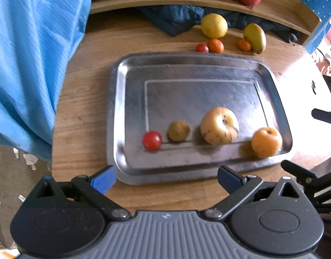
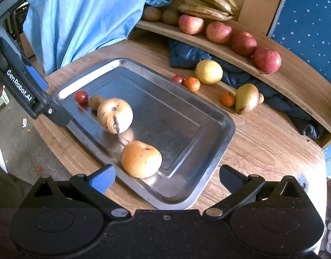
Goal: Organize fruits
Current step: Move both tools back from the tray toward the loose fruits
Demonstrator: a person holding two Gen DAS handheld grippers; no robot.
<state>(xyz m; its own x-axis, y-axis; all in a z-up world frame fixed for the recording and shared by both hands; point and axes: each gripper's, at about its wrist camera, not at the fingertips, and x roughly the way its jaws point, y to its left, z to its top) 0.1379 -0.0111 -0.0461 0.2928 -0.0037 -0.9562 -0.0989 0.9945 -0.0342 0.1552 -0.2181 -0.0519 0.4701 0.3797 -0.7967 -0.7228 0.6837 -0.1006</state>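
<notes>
A metal tray [image 1: 130,112] [image 2: 208,133] lies on the round wooden table. On it sit a small red tomato [image 1: 152,140] [image 2: 81,96], a brown kiwi [image 1: 178,130] [image 2: 94,101], a pale yellow apple [image 1: 219,125] [image 2: 114,115] and an orange fruit [image 1: 266,142] [image 2: 141,158]. Beyond the tray on the table lie a lemon [image 1: 214,25] [image 2: 208,71], a pear [image 1: 255,37] [image 2: 246,97] and small tomatoes [image 1: 215,45] [image 2: 191,84]. My left gripper [image 1: 166,178] is open and empty at the tray's near edge. My right gripper [image 2: 167,179] is open and empty near the orange fruit.
A curved wooden shelf [image 2: 295,82] behind holds red apples [image 2: 266,60], kiwis and bananas [image 2: 210,5]. A dark blue cloth [image 2: 187,56] lies under it. A light blue fabric [image 1: 31,64] [image 2: 83,17] hangs at the left. The left gripper's body [image 2: 27,90] shows in the right view.
</notes>
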